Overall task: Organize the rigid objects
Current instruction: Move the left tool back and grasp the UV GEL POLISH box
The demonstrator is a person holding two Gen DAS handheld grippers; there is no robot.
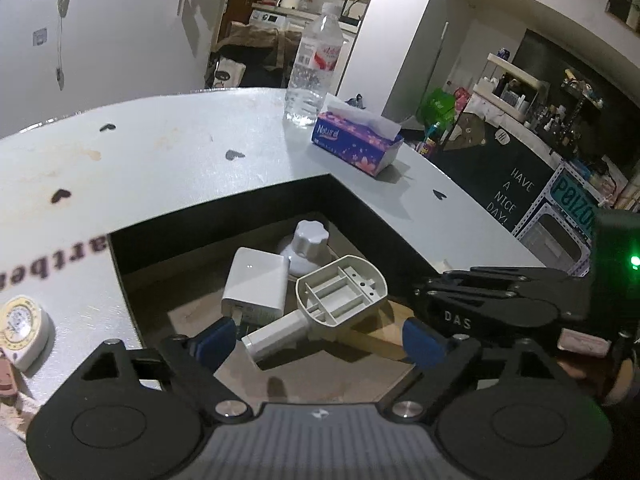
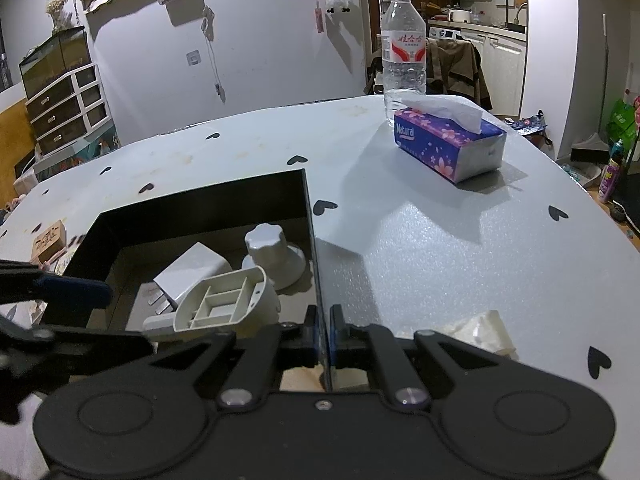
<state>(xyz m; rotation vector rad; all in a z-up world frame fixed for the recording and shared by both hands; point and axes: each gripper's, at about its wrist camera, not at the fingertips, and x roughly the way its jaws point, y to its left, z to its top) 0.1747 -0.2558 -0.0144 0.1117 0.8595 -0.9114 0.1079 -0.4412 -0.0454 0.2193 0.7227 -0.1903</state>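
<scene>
Fingers of the left gripper [image 1: 320,338] stand wide apart over the black box [image 1: 384,232] holding a white charger [image 1: 258,286], scoop-shaped plastic part [image 1: 340,294] and knobbed cap [image 1: 310,240], while the right gripper [image 2: 325,334] pinches the box wall, so next probably comes another piece.

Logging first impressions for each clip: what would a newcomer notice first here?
A black box on the heart-dotted table holds a white charger, a white knob-topped piece and a grey plastic handle part. The right hand-held gripper pinches the box wall; a water bottle and tissue pack stand behind.
</scene>
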